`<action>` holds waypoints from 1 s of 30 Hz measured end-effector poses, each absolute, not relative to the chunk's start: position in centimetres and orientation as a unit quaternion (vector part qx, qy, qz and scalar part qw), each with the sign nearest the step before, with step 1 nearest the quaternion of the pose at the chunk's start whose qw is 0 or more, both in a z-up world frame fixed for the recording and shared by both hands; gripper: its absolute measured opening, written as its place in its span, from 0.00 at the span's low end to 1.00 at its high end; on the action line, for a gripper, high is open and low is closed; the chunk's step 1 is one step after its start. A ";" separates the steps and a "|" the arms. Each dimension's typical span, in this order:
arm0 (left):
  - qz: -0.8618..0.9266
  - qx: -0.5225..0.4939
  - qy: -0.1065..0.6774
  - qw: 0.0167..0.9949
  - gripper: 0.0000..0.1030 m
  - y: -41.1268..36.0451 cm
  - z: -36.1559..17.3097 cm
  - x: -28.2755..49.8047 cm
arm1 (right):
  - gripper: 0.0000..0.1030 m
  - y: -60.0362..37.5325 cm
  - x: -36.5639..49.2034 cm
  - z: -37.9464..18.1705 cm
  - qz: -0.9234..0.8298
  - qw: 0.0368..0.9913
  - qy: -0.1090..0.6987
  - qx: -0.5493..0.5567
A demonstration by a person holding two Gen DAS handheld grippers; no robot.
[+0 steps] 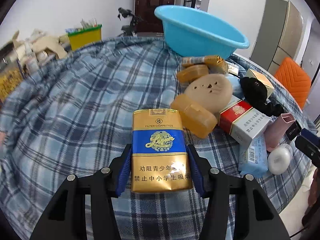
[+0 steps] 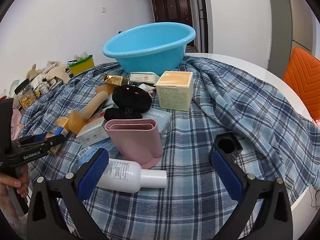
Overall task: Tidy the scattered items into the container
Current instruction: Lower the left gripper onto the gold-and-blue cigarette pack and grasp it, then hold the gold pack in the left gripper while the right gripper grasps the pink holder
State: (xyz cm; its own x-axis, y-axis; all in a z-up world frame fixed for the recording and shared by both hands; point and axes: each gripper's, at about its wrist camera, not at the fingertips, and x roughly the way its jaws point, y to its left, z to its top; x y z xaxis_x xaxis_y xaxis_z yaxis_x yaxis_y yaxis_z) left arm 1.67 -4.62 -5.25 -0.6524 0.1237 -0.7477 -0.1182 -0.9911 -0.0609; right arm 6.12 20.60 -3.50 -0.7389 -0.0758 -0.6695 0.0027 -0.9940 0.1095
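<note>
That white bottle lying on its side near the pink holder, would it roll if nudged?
Probably: the white bottle is round and lies on its side. The plaid cloth may slow it. Smooth plastic could slip in a claw.

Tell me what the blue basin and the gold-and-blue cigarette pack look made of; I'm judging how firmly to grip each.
Blue basin: apparently moulded plastic, smooth and semi-glossy, with soft highlights along its rolled rim. Gold-and-blue cigarette pack: a soft paper pack, seemingly in clear film, given the glare patches and crinkled top.
</note>
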 end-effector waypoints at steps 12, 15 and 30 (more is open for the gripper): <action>0.910 -0.408 -0.006 0.079 0.54 -3.8 -4.6 2.3 | 1.00 18.8 3.2 -3.9 -0.935 0.007 -0.053 0.350; 0.908 -0.410 -0.009 0.080 0.54 -4.0 -4.7 2.2 | 1.00 18.5 2.4 -4.2 -0.935 -0.001 -0.049 0.350; 0.906 -0.416 -0.012 0.082 0.54 -4.2 -5.2 2.3 | 0.61 18.1 1.8 -5.1 -0.932 -0.009 -0.049 0.358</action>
State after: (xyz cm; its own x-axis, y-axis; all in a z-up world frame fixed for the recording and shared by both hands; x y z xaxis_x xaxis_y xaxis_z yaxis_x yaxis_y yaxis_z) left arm 2.26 -4.19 -5.18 -0.6402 0.1592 -0.7515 -0.1390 -0.9861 -0.0905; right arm 1.76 18.09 -5.09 -0.7435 -0.0180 -0.6685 -0.0518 -0.9951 0.0845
